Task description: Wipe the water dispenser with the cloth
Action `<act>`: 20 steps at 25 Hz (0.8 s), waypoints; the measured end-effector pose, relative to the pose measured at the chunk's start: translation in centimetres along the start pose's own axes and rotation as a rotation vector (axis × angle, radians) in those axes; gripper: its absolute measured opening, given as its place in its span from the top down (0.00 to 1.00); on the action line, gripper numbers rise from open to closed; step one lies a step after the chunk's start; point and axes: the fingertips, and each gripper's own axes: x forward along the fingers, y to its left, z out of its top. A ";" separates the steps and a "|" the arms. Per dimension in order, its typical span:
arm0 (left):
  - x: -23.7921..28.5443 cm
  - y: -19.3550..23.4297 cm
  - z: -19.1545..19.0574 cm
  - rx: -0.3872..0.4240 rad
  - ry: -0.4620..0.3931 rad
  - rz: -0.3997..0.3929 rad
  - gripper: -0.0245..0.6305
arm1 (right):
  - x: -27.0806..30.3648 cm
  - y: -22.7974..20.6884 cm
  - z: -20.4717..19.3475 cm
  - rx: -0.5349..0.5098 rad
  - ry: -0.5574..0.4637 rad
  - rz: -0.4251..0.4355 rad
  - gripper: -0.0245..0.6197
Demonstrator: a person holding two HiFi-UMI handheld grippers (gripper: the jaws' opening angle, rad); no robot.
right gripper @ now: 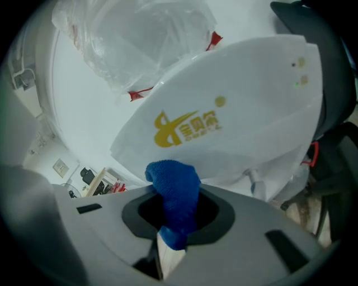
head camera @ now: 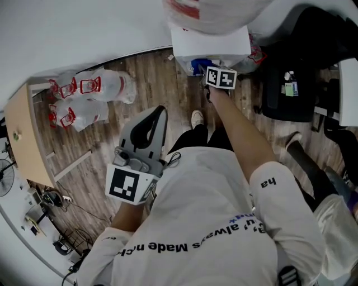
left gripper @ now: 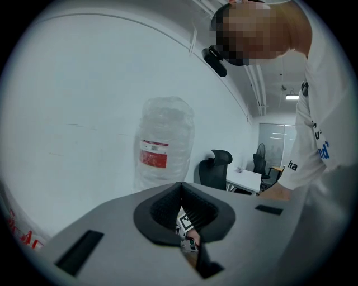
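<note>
The white water dispenser stands ahead of me with a clear bottle on top. In the right gripper view its front panel bears a gold logo and fills the frame, very close. My right gripper is shut on the blue cloth, which bulges up between the jaws toward the panel. In the head view the right gripper reaches out to the dispenser's front, with the cloth at its tip. My left gripper hangs low near my body, jaws together and nothing in them; its own view looks up at the bottle.
Plastic-wrapped water bottles with red labels lie on the wooden floor to the left. A light wooden cabinet stands at the far left. A black office chair and a desk stand to the right of the dispenser.
</note>
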 end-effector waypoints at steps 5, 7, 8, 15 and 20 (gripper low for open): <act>1.1 -1.5 0.1 0.008 0.002 -0.028 0.93 | -1.4 -2.3 0.6 0.004 -0.012 -0.022 0.84; 1.5 -2.1 0.1 0.010 0.003 -0.037 0.93 | -2.0 -3.3 0.9 0.001 -0.016 -0.031 0.84; 1.7 -2.3 0.1 0.011 0.003 -0.041 0.93 | -2.3 -3.7 1.1 -0.001 -0.018 -0.035 0.84; 3.1 -4.0 0.0 0.010 0.012 -0.060 0.93 | -4.4 -7.4 1.9 0.004 -0.025 -0.072 0.84; 4.4 -5.0 -0.1 0.010 0.017 -0.070 0.93 | -5.6 -9.7 2.3 0.008 -0.025 -0.086 0.84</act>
